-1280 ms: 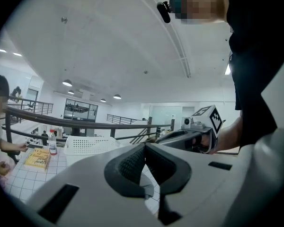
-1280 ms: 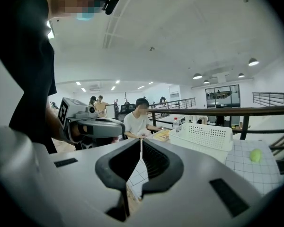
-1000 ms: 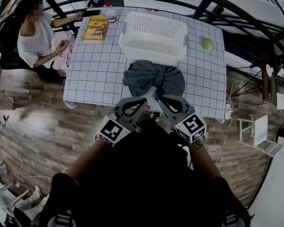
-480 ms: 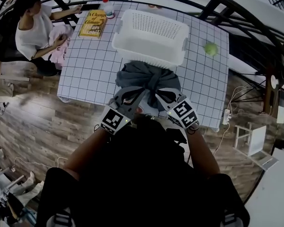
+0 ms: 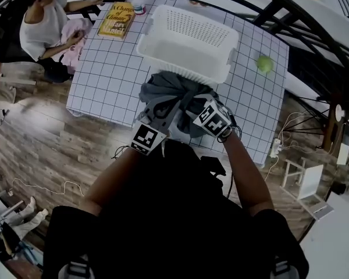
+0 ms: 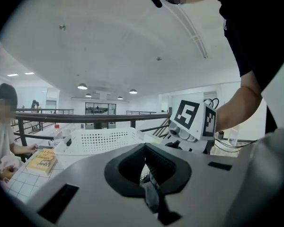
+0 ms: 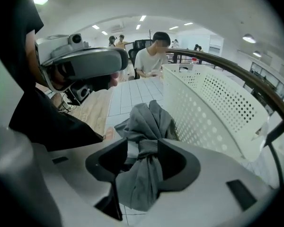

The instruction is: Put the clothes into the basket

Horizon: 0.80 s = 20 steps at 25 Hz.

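Right hand-held gripper (image 7: 142, 142), jaws just opening, released, grey clothes (image 7: 150, 118) between them, beside basket (image 7: 213, 98)

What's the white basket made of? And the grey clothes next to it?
The basket looks like hard white plastic: stiff walls full of small holes, slightly shiny. The grey clothes look like soft matte fabric, maybe cotton: they bunch and fold.

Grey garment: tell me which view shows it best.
Right gripper view: the grey garment fills the centre, bunched beside the white basket. Head view shows it small and partly covered; left gripper view hardly shows it.
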Motion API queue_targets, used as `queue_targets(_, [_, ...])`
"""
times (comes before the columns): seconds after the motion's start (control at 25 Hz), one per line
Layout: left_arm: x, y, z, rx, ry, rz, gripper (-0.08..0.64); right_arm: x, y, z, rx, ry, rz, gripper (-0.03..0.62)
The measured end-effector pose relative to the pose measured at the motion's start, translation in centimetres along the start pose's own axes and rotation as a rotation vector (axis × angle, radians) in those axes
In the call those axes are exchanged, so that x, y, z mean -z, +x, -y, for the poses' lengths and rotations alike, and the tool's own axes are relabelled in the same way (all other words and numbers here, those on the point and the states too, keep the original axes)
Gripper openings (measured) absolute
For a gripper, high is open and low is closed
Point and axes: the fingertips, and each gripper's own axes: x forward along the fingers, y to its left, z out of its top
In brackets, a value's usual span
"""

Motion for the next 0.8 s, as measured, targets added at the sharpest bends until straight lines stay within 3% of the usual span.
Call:
queue_targets(0.16, [1.4, 1.3, -1.1, 0.012, -0.001, -0.006, 0.003, 1.6, 3.0, 0.4, -0.054, -0.019, -0.136, 0.291])
queue_targets(0.28, [2.8, 2.2, -2.6, 0.018, 0.001, -0.028, 0.003, 2.3, 4.9, 1.2, -0.038, -0.039, -0.204, 0.347])
queue_targets(0.56, [5.3, 3.1, -4.7, 0.027, -0.023, -0.071, 0.003, 3.6, 9.4, 2.9, -0.009, -0.085, -0.309, 0.436])
queue_targets(0.8, [6.6, 3.5, -5.9, 0.037, -0.040, -0.086, 0.003, 4.6, 12.1, 2.8, -0.042, -0.101, -0.365, 0.445])
